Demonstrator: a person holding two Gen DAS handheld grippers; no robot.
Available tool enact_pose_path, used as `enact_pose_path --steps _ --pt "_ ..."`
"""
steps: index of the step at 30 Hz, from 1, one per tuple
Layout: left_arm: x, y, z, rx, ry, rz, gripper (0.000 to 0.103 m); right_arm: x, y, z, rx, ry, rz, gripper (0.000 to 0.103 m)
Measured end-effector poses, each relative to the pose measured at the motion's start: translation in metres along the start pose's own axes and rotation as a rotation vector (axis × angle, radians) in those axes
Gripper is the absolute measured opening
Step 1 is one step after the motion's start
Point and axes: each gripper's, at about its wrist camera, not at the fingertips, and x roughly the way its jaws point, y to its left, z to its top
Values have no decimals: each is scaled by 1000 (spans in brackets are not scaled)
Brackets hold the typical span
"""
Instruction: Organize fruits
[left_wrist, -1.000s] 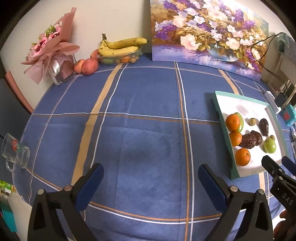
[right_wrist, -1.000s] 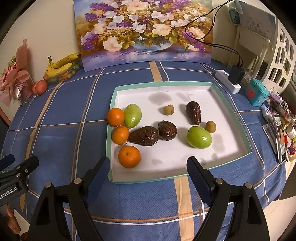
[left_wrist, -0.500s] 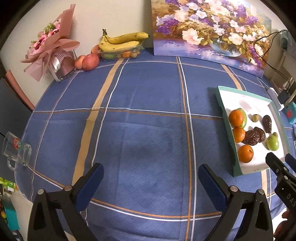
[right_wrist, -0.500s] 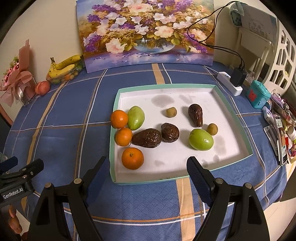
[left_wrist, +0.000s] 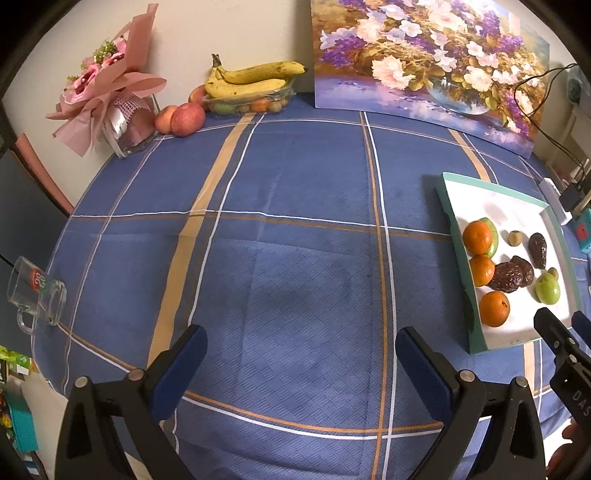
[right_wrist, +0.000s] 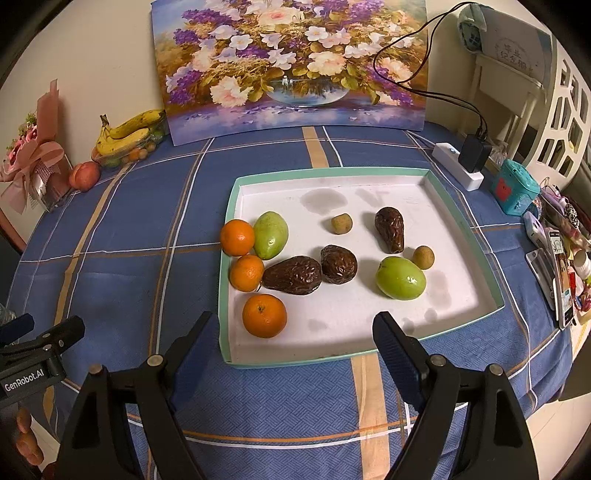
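Both grippers hover with jaws wide apart, nothing in them – the left gripper over bare blue tablecloth, the right gripper at the near edge of the white tray. Three oranges line the tray's left edge, with green mangoes and dark avocados mid-tray.

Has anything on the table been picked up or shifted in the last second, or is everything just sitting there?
Nothing has been taken hold of or let go. Both grippers, left and right, hang with jaws wide open and empty as before. The oranges, green fruits and dark brown fruits lie in the same spots in the tray; only the view drifts slightly.
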Motion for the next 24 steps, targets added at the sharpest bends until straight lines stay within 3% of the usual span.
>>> enact_pose_path --steps 24 --pt "1 -2 0 12 10 21 103 1 1 -1 -2 2 -3 86"
